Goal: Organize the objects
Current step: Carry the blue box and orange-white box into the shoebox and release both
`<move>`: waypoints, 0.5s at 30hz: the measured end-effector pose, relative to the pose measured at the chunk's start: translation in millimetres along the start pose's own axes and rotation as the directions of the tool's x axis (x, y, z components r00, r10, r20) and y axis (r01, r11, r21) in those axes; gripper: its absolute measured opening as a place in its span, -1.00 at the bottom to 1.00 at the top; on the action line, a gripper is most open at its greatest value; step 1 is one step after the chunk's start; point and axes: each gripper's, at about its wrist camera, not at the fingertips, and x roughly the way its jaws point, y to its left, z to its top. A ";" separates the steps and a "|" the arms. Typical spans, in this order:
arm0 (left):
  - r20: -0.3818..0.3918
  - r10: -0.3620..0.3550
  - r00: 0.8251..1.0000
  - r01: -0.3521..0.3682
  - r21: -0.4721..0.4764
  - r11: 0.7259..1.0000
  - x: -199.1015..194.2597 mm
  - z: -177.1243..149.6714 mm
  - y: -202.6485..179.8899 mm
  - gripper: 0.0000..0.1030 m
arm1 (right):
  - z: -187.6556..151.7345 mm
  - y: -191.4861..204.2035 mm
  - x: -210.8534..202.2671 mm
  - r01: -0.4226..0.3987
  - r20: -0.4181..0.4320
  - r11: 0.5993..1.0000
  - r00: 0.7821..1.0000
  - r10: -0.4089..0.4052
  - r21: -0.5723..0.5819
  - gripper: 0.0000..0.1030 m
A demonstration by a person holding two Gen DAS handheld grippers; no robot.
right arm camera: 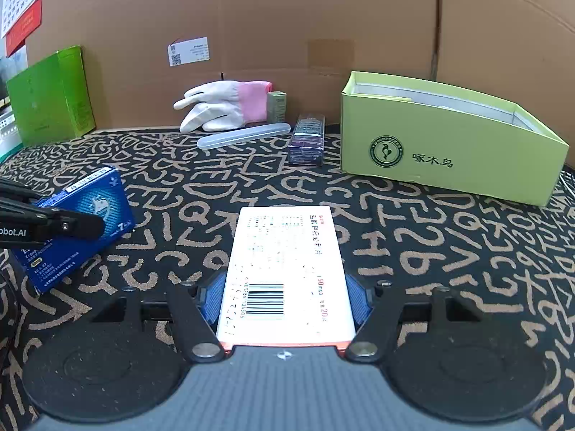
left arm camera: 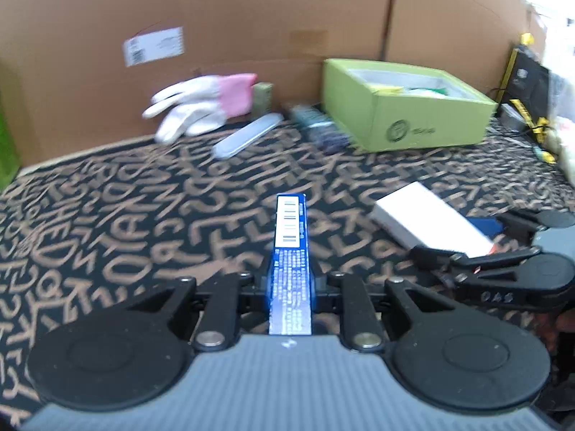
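My left gripper (left arm camera: 291,280) is shut on a thin blue medicine box (left arm camera: 291,251), held edge-up above the patterned cloth; the box also shows in the right wrist view (right arm camera: 90,215). My right gripper (right arm camera: 287,298) is shut on a white medicine box (right arm camera: 287,269) with a barcode; it shows in the left wrist view (left arm camera: 427,219) to the right. An open light-green box (right arm camera: 442,151) stands at the back right, with items inside (left arm camera: 406,89).
At the back lie a white and pink glove (right arm camera: 222,107), a clear plastic case (right arm camera: 244,136), a dark purple box (right arm camera: 307,140) and a small olive box (right arm camera: 276,106). A cardboard wall (right arm camera: 287,18) closes the back. A green box (right arm camera: 50,97) stands at left.
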 end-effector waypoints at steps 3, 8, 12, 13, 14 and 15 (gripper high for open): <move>0.043 -0.059 0.997 0.058 0.026 0.998 -1.9 23.7 -13.9 -0.67 | 4.1 -10.5 -10.9 -0.009 0.031 0.999 0.999 0.008 0.032 0.36; 0.104 -0.154 0.983 0.151 0.038 0.988 2.9 75.8 -42.2 -0.67 | 26.5 -38.9 -34.0 0.049 0.129 0.997 0.990 -0.056 0.053 0.36; 0.138 -0.190 0.972 0.183 0.061 0.981 17.0 118.3 -73.7 -0.67 | 50.0 -72.3 -45.1 0.118 0.195 0.990 0.972 -0.131 0.078 0.36; 0.142 -0.195 0.970 0.188 0.064 0.980 22.7 128.9 -80.8 -0.67 | 56.3 -80.4 -46.6 0.133 0.210 0.988 0.966 -0.148 0.084 0.36; 0.140 -0.203 0.969 0.196 0.060 0.979 29.9 140.2 -87.4 -0.67 | 62.3 -88.1 -47.3 0.149 0.222 0.985 0.961 -0.165 0.089 0.36; 0.133 -0.213 0.968 0.207 0.054 0.977 38.1 151.2 -93.1 -0.67 | 68.0 -96.3 -47.6 0.166 0.234 0.982 0.955 -0.184 0.095 0.36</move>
